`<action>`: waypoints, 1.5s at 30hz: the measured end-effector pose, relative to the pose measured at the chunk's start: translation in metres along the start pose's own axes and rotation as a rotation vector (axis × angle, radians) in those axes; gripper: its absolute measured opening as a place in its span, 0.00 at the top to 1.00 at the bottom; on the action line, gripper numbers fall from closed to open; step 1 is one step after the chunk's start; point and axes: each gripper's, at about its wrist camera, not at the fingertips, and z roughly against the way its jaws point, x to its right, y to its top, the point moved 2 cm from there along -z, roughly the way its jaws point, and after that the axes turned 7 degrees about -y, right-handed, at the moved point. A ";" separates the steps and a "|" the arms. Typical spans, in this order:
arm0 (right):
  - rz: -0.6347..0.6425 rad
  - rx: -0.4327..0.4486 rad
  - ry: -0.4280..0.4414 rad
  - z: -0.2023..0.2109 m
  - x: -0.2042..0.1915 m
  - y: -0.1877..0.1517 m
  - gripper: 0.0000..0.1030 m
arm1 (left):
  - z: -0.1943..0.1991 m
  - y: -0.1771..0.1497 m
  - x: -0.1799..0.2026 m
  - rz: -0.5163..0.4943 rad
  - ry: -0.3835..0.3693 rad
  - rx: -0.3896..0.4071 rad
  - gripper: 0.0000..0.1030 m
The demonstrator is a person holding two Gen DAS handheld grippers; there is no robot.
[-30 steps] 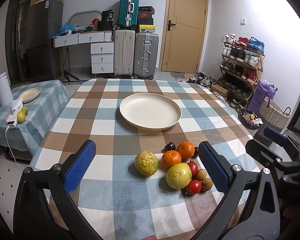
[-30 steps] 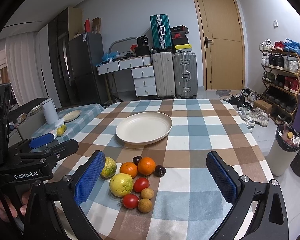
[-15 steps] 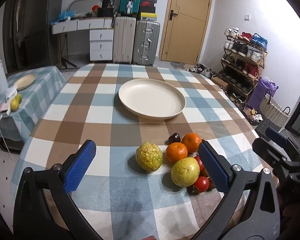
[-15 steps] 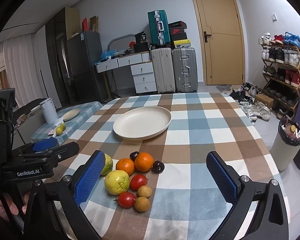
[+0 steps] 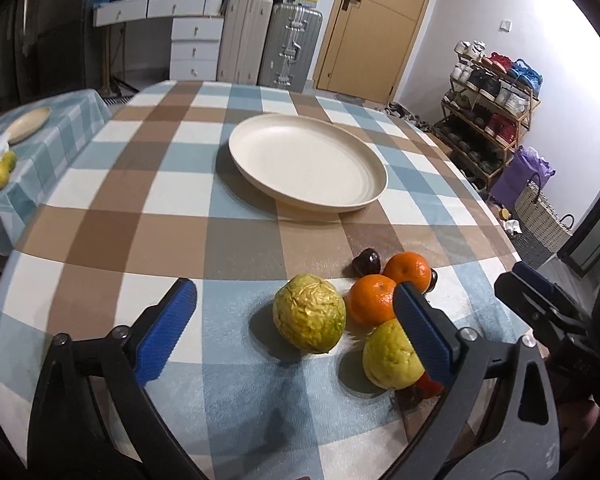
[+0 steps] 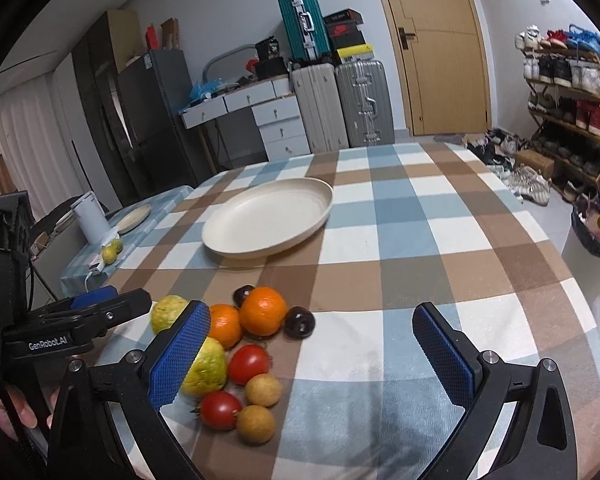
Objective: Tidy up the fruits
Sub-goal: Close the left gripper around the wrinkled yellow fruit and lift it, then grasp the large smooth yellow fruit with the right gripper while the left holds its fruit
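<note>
Fruits sit in a tight cluster on the checked counter, all short of the empty cream plate (image 5: 306,164) beyond my fingers. From my left wrist: my left gripper (image 5: 296,330) stands wide and holds nothing, and the wrinkled yellow-green fruit (image 5: 309,311) lies between its fingers, nearer the right one. It looks firm and round, likely to roll, so I would take it across its middle. Two oranges (image 5: 388,288) crowd just beyond.

From my right wrist: my right gripper (image 6: 312,354) is wide too and empty, with the tomatoes (image 6: 249,364) just inside its left finger. They look soft-skinned; a light squeeze only.
</note>
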 end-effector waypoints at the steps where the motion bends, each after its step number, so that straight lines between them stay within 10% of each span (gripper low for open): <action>1: -0.006 -0.007 0.001 -0.003 0.002 0.000 0.00 | -0.002 0.000 -0.002 0.006 -0.011 -0.005 0.07; 12: -0.011 -0.029 -0.004 -0.021 0.002 0.007 0.00 | -0.028 -0.002 -0.013 0.066 -0.133 -0.087 0.22; 20: -0.005 -0.043 -0.010 -0.024 0.001 0.007 0.00 | -0.042 -0.002 -0.022 0.106 -0.238 -0.132 0.58; 45: 0.079 -0.086 0.151 -0.011 -0.039 0.004 0.00 | -0.014 0.003 -0.029 0.084 -0.264 -0.063 0.59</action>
